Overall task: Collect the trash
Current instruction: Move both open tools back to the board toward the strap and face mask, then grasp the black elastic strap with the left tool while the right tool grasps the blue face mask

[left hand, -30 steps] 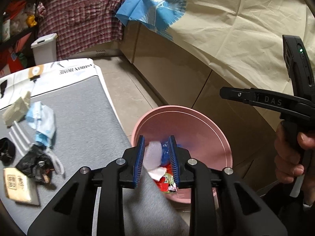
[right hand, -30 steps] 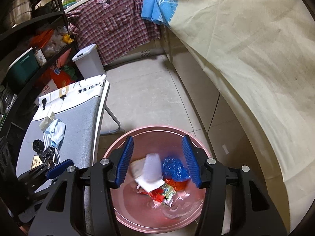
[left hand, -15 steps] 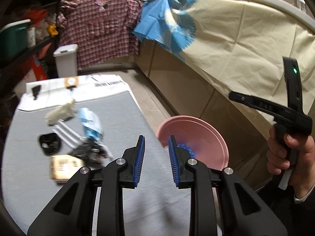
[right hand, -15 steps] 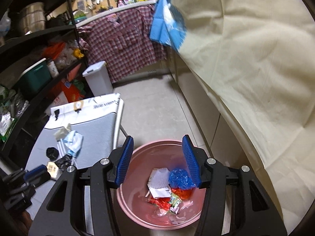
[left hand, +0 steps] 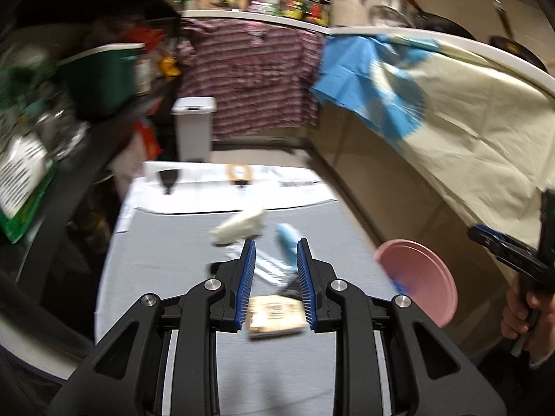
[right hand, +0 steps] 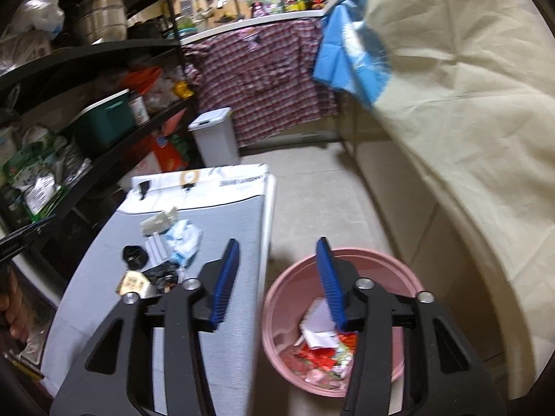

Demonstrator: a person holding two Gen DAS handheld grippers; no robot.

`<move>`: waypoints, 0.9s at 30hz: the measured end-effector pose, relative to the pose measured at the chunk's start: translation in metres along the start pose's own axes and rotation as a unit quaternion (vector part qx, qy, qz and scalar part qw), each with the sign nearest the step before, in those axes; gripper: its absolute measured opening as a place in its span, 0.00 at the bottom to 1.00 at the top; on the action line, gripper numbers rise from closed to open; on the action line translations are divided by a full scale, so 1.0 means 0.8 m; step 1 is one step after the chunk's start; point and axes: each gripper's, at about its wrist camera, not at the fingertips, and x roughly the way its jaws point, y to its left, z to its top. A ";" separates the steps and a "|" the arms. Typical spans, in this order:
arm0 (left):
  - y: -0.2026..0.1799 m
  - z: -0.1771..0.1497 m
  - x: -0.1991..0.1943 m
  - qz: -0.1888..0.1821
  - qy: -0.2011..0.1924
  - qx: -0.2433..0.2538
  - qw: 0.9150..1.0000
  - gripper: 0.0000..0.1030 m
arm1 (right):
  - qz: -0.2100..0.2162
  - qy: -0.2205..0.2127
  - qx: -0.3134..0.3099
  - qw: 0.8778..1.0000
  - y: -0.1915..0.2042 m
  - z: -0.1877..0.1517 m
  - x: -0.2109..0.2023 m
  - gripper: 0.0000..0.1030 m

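The grey surface [right hand: 222, 312] is still carrying a cluster of trash [right hand: 163, 253], the pink basin [right hand: 395, 270] on the floor beside it is already holding several wrappers, and the left tool [left hand: 275, 287] and right tool [right hand: 277, 280] are both hovering apart, empty.

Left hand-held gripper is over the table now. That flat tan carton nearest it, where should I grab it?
The tan carton lies flat, so probably come from above with the left hand-held gripper and pinch across its short sides, near edge first; the black wrapper crowds its far side.
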 end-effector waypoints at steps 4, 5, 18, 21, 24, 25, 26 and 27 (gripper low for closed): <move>0.050 -0.021 0.020 0.017 0.014 -0.073 0.997 0.23 | 0.023 0.006 -0.027 0.999 0.033 -0.005 0.016 0.28; 0.057 -0.025 0.026 0.021 0.018 -0.082 0.996 0.23 | 0.028 0.009 -0.035 0.999 0.042 -0.006 0.022 0.28; 0.102 -0.044 0.078 0.040 0.034 -0.097 0.994 0.23 | 0.067 0.026 -0.063 0.995 0.112 -0.001 0.098 0.28; 0.104 -0.048 0.090 0.041 0.040 -0.094 0.994 0.23 | 0.073 0.032 -0.068 0.994 0.125 -0.002 0.120 0.28; 0.103 -0.053 0.105 0.040 0.050 -0.088 0.994 0.23 | 0.076 0.039 -0.074 0.994 0.136 -0.004 0.141 0.28; 0.102 -0.055 0.110 0.039 0.054 -0.083 0.994 0.23 | 0.075 0.042 -0.078 0.993 0.139 -0.006 0.148 0.29; 0.101 -0.056 0.113 0.039 0.056 -0.079 0.995 0.23 | 0.074 0.045 -0.082 0.993 0.142 -0.007 0.155 0.29; 0.099 -0.057 0.116 0.039 0.058 -0.077 0.995 0.23 | 0.073 0.050 -0.084 0.993 0.145 -0.009 0.163 0.29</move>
